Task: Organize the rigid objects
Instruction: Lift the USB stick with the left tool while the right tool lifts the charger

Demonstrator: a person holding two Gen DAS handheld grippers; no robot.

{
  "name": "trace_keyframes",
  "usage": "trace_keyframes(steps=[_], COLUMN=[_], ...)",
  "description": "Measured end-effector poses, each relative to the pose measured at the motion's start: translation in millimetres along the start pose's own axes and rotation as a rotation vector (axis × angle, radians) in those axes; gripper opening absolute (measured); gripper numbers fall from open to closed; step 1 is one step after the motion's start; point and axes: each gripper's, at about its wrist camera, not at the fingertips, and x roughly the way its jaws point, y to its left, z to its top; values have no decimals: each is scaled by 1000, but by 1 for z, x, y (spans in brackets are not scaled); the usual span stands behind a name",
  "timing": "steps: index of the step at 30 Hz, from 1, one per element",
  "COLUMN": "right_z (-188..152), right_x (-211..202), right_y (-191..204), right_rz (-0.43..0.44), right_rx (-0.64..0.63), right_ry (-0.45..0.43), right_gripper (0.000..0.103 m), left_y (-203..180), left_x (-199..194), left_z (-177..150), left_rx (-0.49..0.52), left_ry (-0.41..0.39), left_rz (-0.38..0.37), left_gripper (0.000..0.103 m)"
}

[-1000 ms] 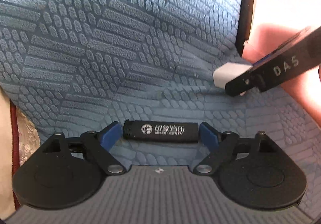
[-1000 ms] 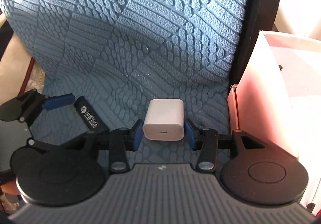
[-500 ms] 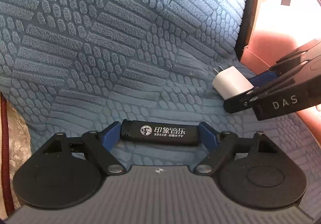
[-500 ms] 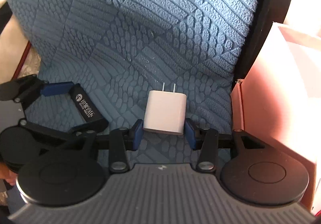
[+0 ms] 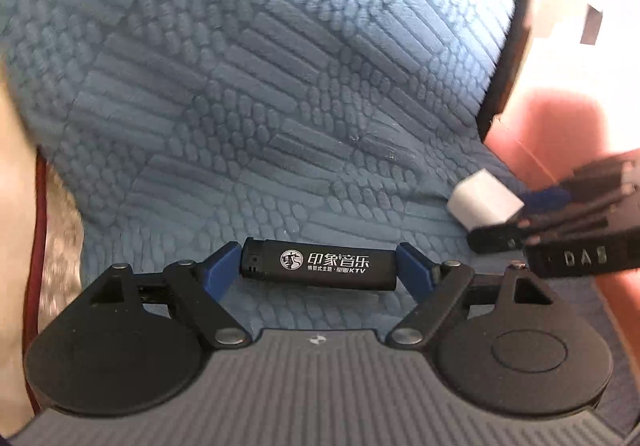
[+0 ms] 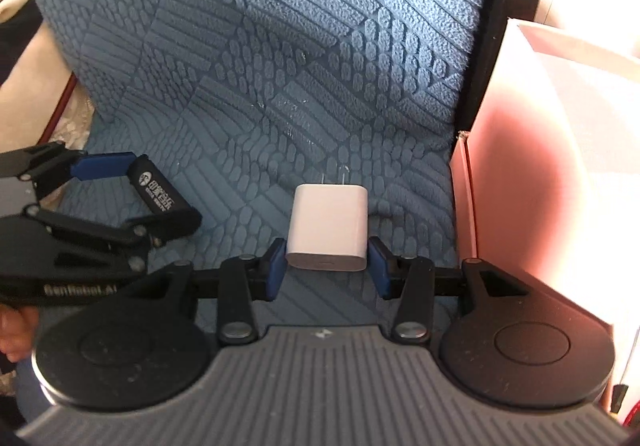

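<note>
L gripper (image 5: 320,266) clamps lighter (image 5: 320,269) endwise, R gripper (image 6: 327,266) clamps white charger (image 6: 328,232), pink box (image 6: 532,182) at 3 o'clock.

left wrist view: looks steeply down, close over the blue cushion (image 5: 280,86) | right wrist view: same tilt, close, box (image 6: 540,166) at right | shared: cushion, lighter (image 5: 320,264), charger (image 6: 328,230), each other's gripper

Blue cushion (image 6: 304,58) with raised scale-and-bar pattern filling most of both views; black edging strip (image 6: 504,26) along its right side; pale patterned cloth (image 5: 60,246) at left
</note>
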Motion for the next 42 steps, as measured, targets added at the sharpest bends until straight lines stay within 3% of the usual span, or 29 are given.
trace_keyframes(steps=[4, 8, 18, 31, 42], right_z=[-8, -15, -41, -59, -72], right_x=[-13, -23, -55, -84, -124], right_y=[-2, 8, 11, 17, 6], right_rz=[30, 18, 24, -15, 29], right_rx=[36, -5, 10, -58, -50], right_ry=[1, -19, -53, -73, -94], right_gripper=[46, 46, 46, 46, 46], left_y=[4, -1, -17, -44, -69], left_x=[-10, -21, -63, -111, -138], left_z=[-6, -16, -47, -79, -105], left_rx=[-121, -185, -243, -308, -318], left_ry=[28, 33, 31, -17, -14], left_rz=[6, 16, 55, 25, 6], left_gripper=[86, 86, 86, 86, 86])
